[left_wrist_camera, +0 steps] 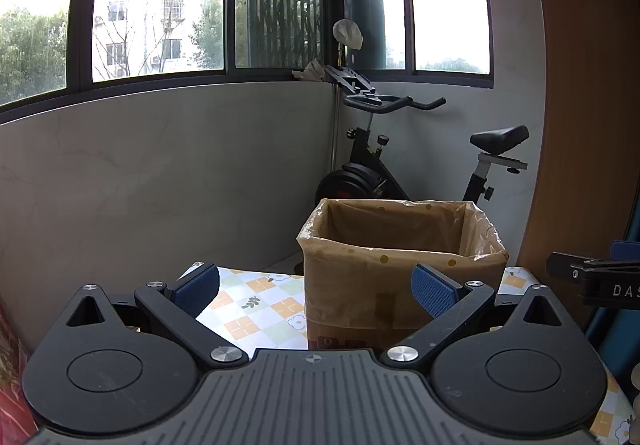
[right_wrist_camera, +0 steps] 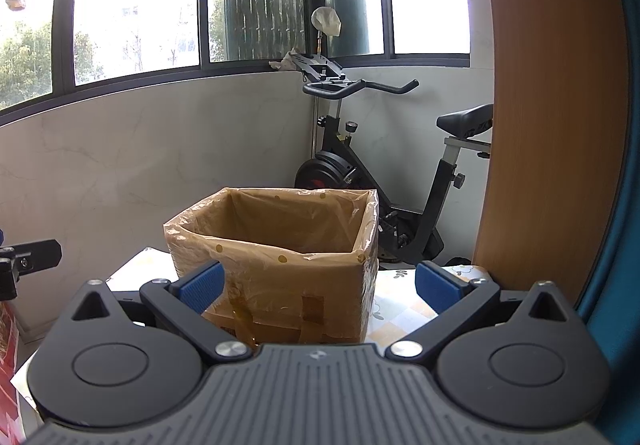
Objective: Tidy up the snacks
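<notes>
A: Your left tool (left_wrist_camera: 316, 291) and right tool (right_wrist_camera: 318, 283) both gape wide, empty, facing the lined cardboard box (right_wrist_camera: 276, 265) on the worktop (left_wrist_camera: 256, 309).

B: Snacks?

A: None clearly visible; you're probably between picks. Find one first.

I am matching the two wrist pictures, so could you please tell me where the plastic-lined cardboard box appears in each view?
Left wrist view: the cardboard box stands right of centre on the patterned tablecloth, behind the right finger of the open left hand-held gripper.
Right wrist view: the cardboard box stands just left of centre, between the fingers of the open right hand-held gripper.
Shared landmark: the exercise bike behind the box.
</notes>
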